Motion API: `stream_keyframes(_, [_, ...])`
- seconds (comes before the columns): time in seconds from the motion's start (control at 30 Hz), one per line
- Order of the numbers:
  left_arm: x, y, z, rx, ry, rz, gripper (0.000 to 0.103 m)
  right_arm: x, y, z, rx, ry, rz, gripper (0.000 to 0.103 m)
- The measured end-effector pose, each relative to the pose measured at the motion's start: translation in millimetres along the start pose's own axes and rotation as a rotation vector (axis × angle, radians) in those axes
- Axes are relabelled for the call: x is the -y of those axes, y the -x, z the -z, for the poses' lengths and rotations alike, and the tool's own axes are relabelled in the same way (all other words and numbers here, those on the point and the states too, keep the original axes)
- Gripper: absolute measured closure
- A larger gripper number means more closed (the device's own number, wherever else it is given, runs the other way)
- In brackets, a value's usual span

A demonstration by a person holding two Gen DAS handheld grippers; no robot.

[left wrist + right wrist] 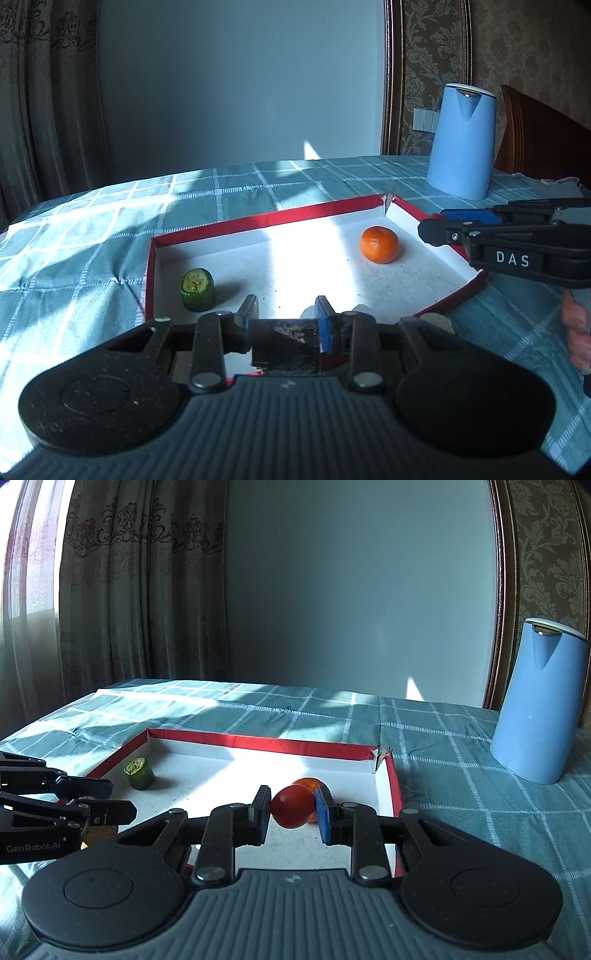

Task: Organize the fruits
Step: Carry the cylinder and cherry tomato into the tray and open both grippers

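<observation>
While the right gripper [291, 808] pinches a tomato [291, 806] hiding most of the orange [308, 784], the left gripper [286, 314] clamps something dark, unidentifiable.

The left gripper [286, 308] points slightly downward with its jaws nearly closed, while the right gripper [291, 806] clamps a red tomato [291, 806].

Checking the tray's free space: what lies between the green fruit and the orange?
Only bare white tray floor between green fruit and orange, seen in the left wrist view.
</observation>
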State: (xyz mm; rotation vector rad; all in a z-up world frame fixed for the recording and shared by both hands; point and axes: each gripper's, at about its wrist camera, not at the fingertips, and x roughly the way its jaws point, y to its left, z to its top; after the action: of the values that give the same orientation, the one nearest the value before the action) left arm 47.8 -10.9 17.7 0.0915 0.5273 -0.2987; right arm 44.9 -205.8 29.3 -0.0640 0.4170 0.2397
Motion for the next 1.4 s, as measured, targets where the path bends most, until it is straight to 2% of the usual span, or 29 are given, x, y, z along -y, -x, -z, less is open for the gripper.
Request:
stream_keyframes(0.33, [-10, -44, -16, -0.054, 0.046, -0.041, 0.073, -17, -58, -18, -0.052, 0.057, 0.005, 0.078])
stream_keyframes(0.6, [-16, -66, -25, -0.053, 0.054, -0.091, 0.073, -26, -100, -25, -0.117, 0.071, -0.005, 0.078])
stream_keyframes(0.83, [-25, -86, -26, -0.099, 0.068, -0.121, 0.073, -25, -117, -24, -0.167, 0.063, -0.002, 0.078])
stream_keyframes(1.07, [-23, -87, -24, -0.098, 0.056, -0.132, 0.073, -27, -123, -23, -0.203, 0.085, 0.002, 0.078])
stream_keyframes(1.17, [-22, -88, -24, -0.1, 0.06, -0.125, 0.069, -29, -125, -23, -0.22, 0.097, 0.003, 0.078])
stream_keyframes(1.23, [-22, -87, -25, -0.099, 0.063, -0.104, 0.055, -29, -125, -23, -0.222, 0.1, 0.004, 0.078])
stream_keyframes(1.4, [-19, -81, -24, -0.062, 0.04, -0.135, 0.044, -28, -124, -23, -0.229, 0.101, 0.004, 0.078])
